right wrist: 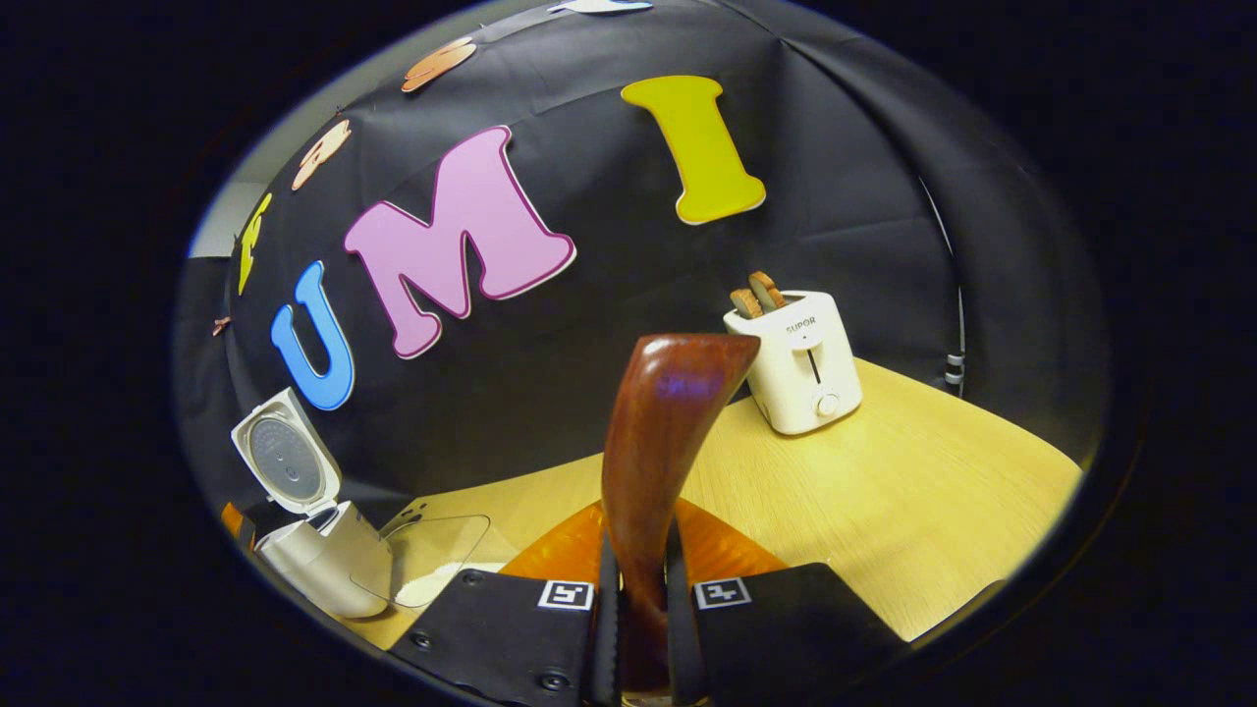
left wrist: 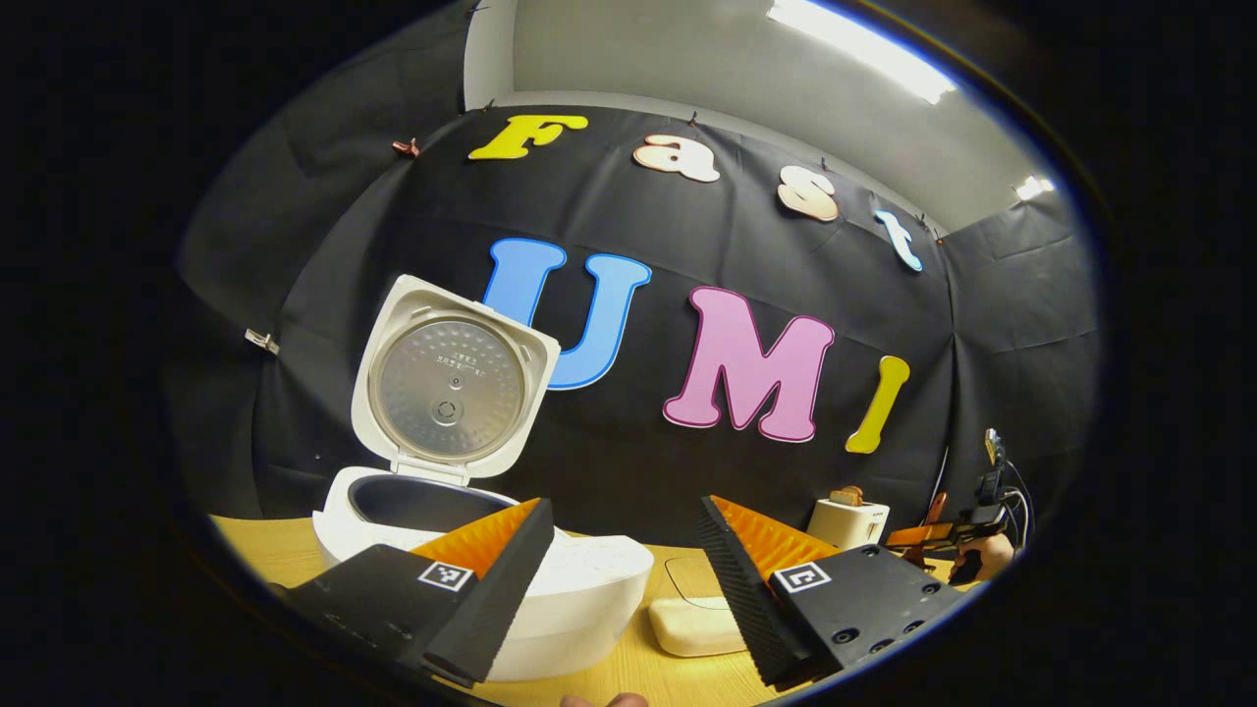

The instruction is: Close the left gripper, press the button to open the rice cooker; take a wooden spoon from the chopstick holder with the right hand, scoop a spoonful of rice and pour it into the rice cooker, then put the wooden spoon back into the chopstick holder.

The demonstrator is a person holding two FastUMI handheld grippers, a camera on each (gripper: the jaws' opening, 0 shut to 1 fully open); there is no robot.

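1. The left tool (left wrist: 619, 550) is hanging wide open over the counter (left wrist: 668, 678), its two fingers spread far apart and gripping nothing.
2. Just beyond its left-hand finger, the rice cooker (left wrist: 550, 599) is sitting on the counter with its lid (left wrist: 447, 383) standing upright, and the dark inner pot (left wrist: 422, 503) is showing beneath it.
3. A pale, soap-like block (left wrist: 692, 625) is lying on the counter between the two fingers, just beside the cooker's base.
4. Over in the right gripper view, the right tool (right wrist: 643, 589) is clamping down tight on the wooden spoon (right wrist: 663, 442); both fingers are pressing its handle, and the spoon is rising straight up ahead of the camera.
5. Whether the spoon is carrying any rice, I can't tell from this angle.
6. The rice cooker is showing again far off to the left in that view, lid up, with a clear tray-like thing (right wrist: 432, 555) lying on the counter next to it.
7. A white toaster (right wrist: 797, 363) with two slices poking out is standing well apart, on the right side of the counter near the black cloth wall (right wrist: 589, 324).
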